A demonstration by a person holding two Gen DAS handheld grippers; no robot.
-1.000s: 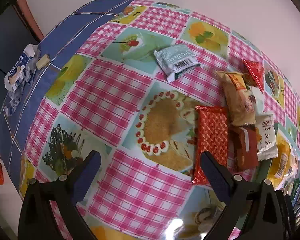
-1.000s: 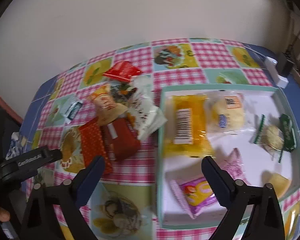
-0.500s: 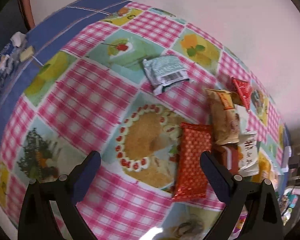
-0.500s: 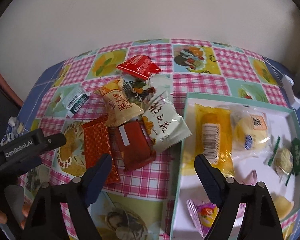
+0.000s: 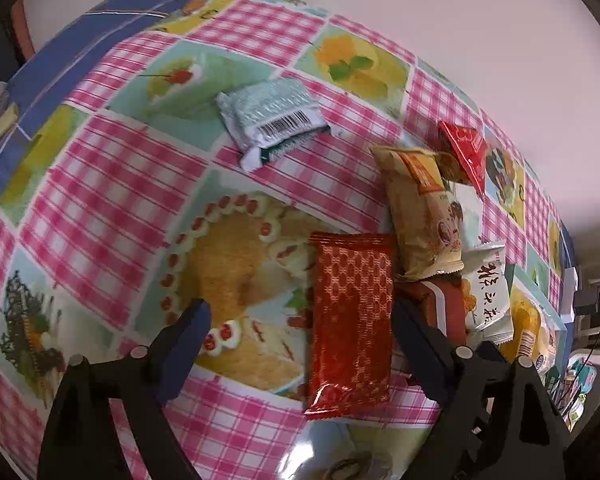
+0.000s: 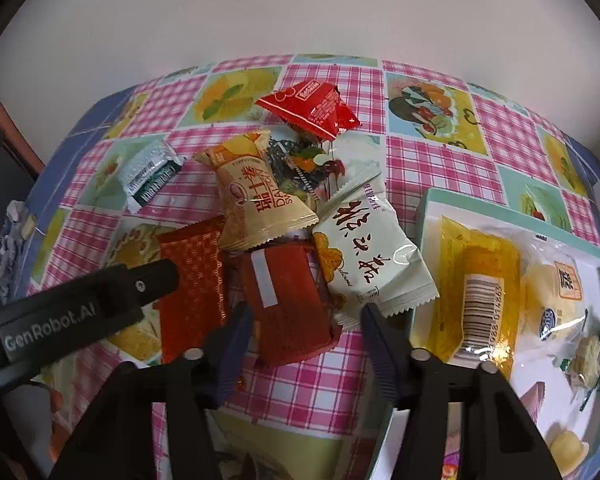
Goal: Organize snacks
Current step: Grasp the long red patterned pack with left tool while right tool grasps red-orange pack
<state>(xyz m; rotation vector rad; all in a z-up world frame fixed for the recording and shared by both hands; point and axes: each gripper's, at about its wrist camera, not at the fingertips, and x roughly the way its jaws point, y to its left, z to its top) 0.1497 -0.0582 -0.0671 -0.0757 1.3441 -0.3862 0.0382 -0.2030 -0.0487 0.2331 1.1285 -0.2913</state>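
Observation:
A pile of snack packets lies on the checked tablecloth. An orange-red patterned packet (image 5: 350,328) lies flat between the jaws of my left gripper (image 5: 302,316), close to the right finger. Those jaws are closing but stand wide, and the pads do not press on it. My right gripper (image 6: 306,320) hovers over a dark red packet with a white strip (image 6: 288,300). Its jaws are closing around that packet, with gaps still showing at both pads. The left gripper's black body (image 6: 80,308) reaches in from the left in the right wrist view.
A beige packet (image 6: 256,192), a white packet (image 6: 364,252) and a small red packet (image 6: 312,108) overlap in the pile. A silver-green packet (image 5: 268,116) lies apart. The teal-rimmed tray (image 6: 428,200) at right holds a yellow packet (image 6: 480,280) and several others.
My right gripper swung left from over the tray to the pile, sank, and its jaws narrowed a lot. My left gripper came lower towards the orange-red packet and narrowed slightly.

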